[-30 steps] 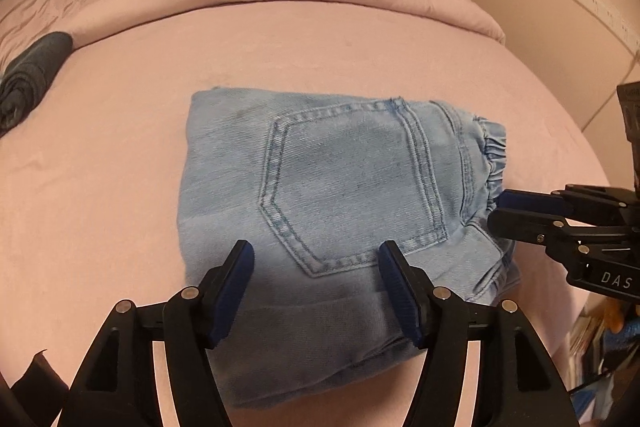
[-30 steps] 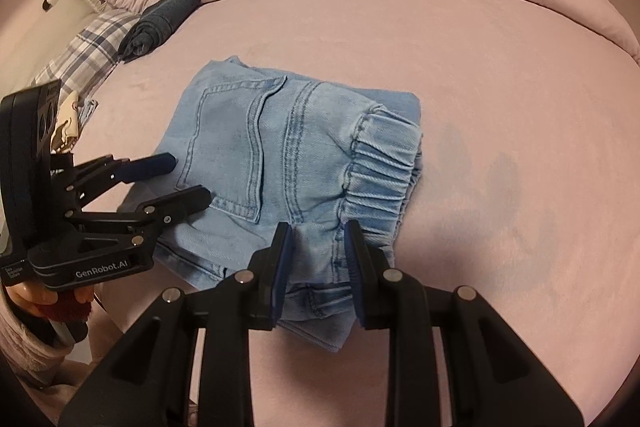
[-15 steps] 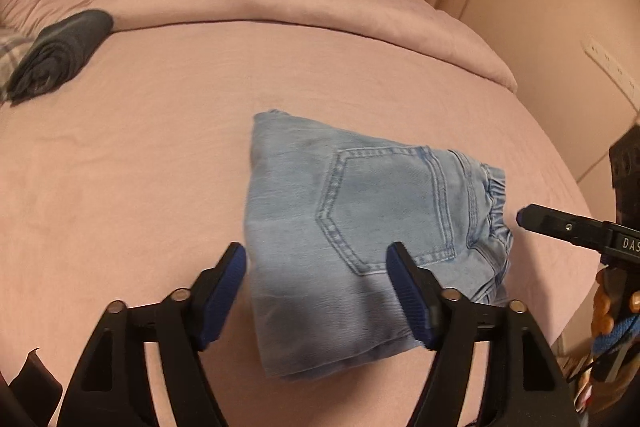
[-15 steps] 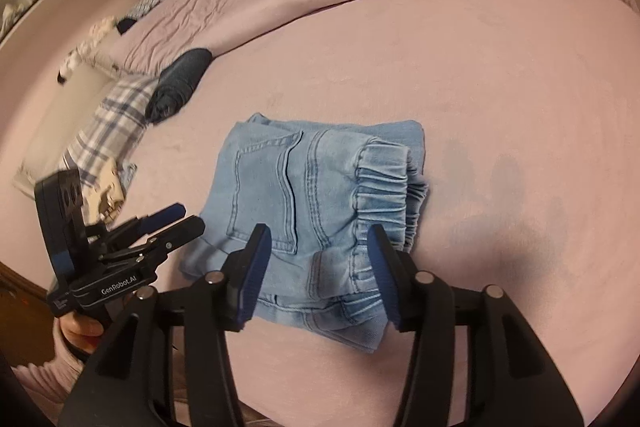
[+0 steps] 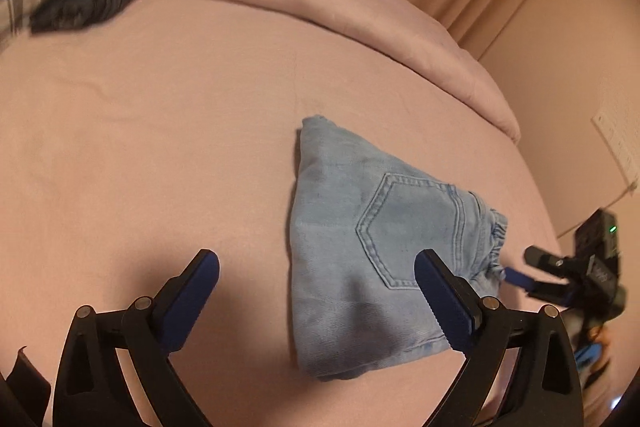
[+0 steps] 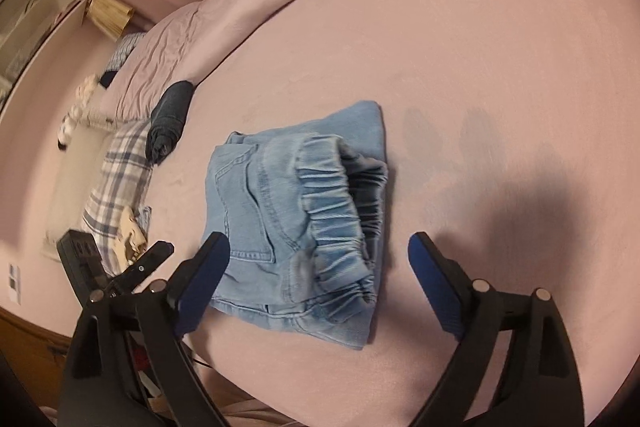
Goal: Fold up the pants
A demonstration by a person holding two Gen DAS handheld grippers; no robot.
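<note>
The pants (image 6: 296, 215) sit folded into a compact square on the pink bed (image 6: 500, 67), pocket up, waistband bunched at one end. Looks basically done (maybe just leave the stack alone and lift straight off). Left tool (image 5: 316, 291) and right tool (image 6: 318, 271) both gape wide, holding nothing, hovering clear.

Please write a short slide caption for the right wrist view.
Folded light-blue jeans lie on the pink bed; the open right gripper hovers above them.

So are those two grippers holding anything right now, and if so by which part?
Nothing is held. The left gripper and right gripper are both open above the folded jeans, which lie free on the bed.
</note>
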